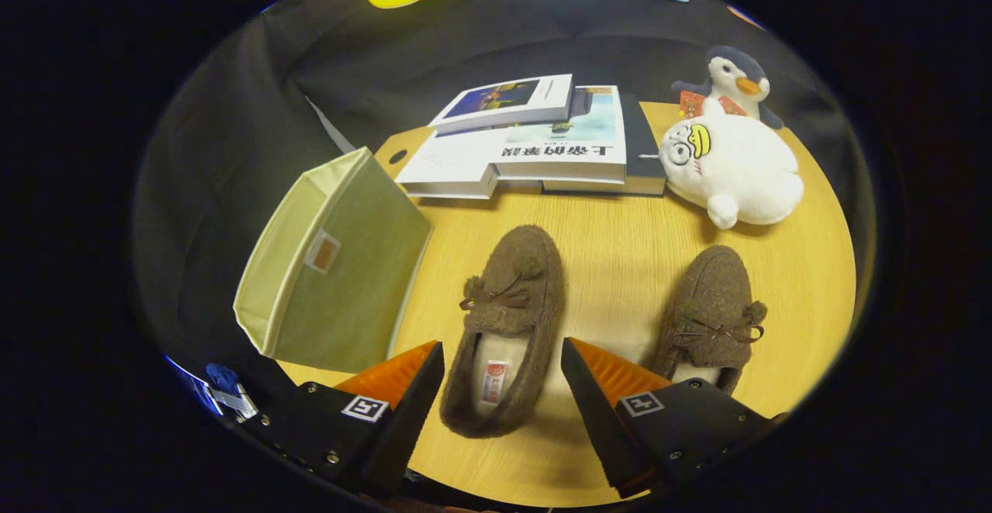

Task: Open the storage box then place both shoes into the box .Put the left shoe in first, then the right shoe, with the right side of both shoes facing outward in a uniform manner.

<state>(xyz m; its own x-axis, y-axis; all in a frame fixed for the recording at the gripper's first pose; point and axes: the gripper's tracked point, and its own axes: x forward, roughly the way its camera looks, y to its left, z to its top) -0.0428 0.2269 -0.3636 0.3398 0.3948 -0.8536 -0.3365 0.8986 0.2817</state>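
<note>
From the gripper view I see my gripper with its fingers spread wide apart, pressing on nothing. The heel end of one brown shoe lies between the fingers; its long axis runs straight ahead, toe pointing away from me toward the books and its bow just beyond the fingertips. The second brown shoe lies ahead of the right-hand finger, apart from the first, roughly parallel with its toe also away and leaning slightly inward. The storage box, a pale green fabric one, stands tilted at the table's edge, ahead of the left-hand finger. Behind the shoes sit a white plush toy and a penguin toy.
</note>
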